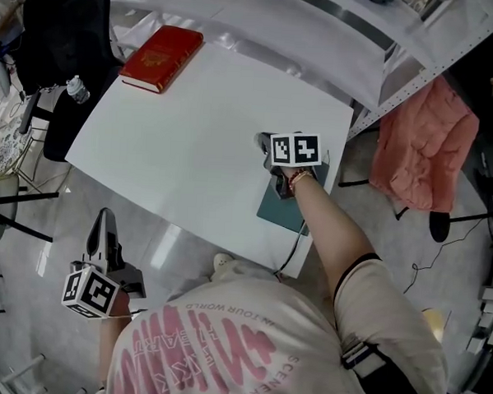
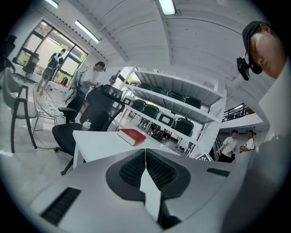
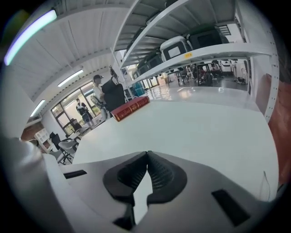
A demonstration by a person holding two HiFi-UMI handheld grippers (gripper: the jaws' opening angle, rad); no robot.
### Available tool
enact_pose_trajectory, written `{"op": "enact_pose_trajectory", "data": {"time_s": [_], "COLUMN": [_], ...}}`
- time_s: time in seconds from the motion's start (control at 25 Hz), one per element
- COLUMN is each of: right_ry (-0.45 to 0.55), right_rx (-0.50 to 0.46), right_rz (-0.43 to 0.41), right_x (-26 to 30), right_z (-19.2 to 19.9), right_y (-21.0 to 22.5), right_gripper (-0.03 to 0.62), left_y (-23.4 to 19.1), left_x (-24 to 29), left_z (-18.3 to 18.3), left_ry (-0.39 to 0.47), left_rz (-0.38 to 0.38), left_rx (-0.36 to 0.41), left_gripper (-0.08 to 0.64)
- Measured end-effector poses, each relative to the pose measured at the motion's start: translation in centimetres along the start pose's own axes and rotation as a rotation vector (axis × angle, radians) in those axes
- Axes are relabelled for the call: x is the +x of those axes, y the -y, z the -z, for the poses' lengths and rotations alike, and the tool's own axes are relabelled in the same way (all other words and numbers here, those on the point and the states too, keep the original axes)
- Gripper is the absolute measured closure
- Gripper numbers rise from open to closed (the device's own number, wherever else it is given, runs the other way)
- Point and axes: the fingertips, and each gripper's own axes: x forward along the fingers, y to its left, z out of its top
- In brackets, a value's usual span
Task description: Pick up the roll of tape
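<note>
The left gripper (image 1: pixel 105 218) hangs low beside the white table (image 1: pixel 193 123), and the right gripper (image 1: pixel 264 142) is over it by a dark green pad (image 1: pixel 283 209). Both are pinched shut on nothing. I see no roll of tape anywhere, so I cannot tell where it is or which way it points. It is likely light and stiff, and best pinched across its rim.

Book (image 1: pixel 161 57) on table's (image 1: pixel 191 148) far left corner, right tool (image 1: pixel 264 143) over near right edge
</note>
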Motion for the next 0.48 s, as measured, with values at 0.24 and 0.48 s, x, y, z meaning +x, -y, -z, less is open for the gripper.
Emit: {"op": "enact_pose_trajectory", "data": {"time_s": [0.24,0.48], "right_ry": [-0.071,-0.149], "right_rx": [-0.142,-0.266], "right_rz": [-0.05,-0.01], "right_x": [1.6,2.6], "right_z": [0.0,1.3], "right_y": [-0.9,-0.8], "right_gripper": [0.414,0.446], "left_y": [-0.8,-1.9], "left_x": [0.0,-0.5], "left_z": [0.2,0.7], "left_ry": [-0.015,-0.018], "left_rz": [-0.034,-0.068], "left_rx": [-0.001,-0.005], "left_gripper": [0.535,0.535]}}
